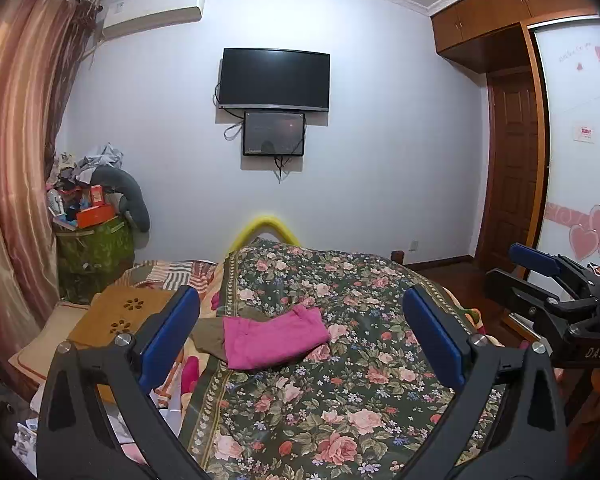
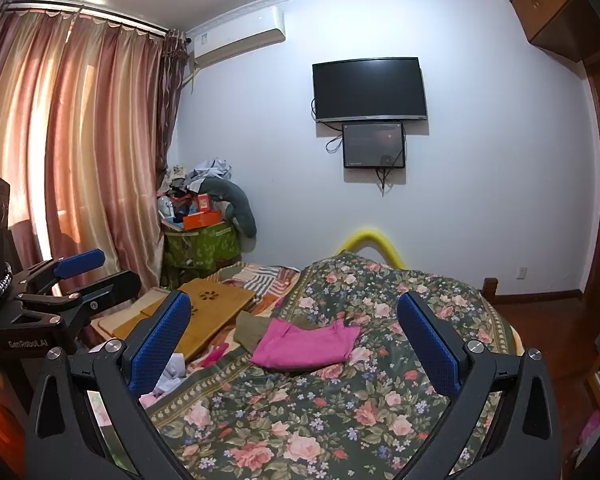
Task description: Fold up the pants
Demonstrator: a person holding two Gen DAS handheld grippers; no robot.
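Note:
Pink pants (image 1: 274, 338) lie folded into a compact rectangle on the floral bedspread (image 1: 340, 400), partly over an olive garment (image 1: 208, 336). They also show in the right wrist view (image 2: 308, 344). My left gripper (image 1: 300, 336) is open and empty, held above the bed, nearer than the pants. My right gripper (image 2: 294, 340) is open and empty, also short of the pants. The right gripper also shows at the right edge of the left wrist view (image 1: 556, 280). The left gripper also shows at the left edge of the right wrist view (image 2: 60, 280).
A wooden lap tray (image 2: 204, 316) lies left of the pants on the bed. A green hamper (image 2: 202, 246) piled with clutter stands by the curtains (image 2: 80, 160). A TV (image 2: 370, 88) hangs on the far wall. Wardrobe and door (image 1: 512, 168) are at the right.

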